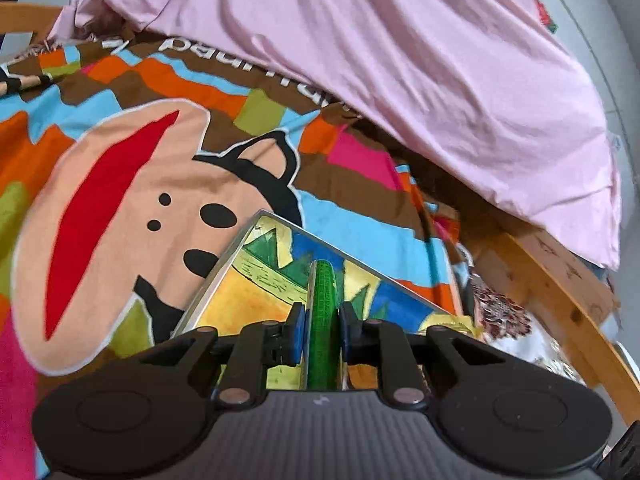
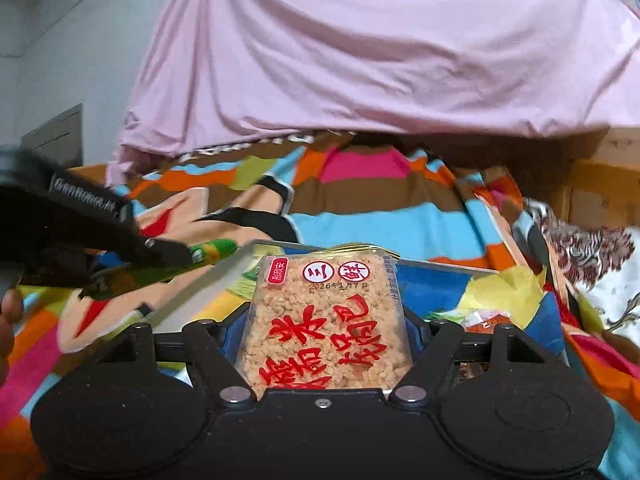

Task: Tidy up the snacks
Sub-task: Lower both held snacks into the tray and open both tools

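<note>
Green packet pinched L view, rice-cracker pack R only

Tray on blanket; rice-cracker pack over tray; sheet heaped behind.

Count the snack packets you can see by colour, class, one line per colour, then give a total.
Green packet, shut in the left gripper: 1
Clear packet with red writing, in the right gripper: 1
Yellow packet in the tray: 1
Total: 3
</note>
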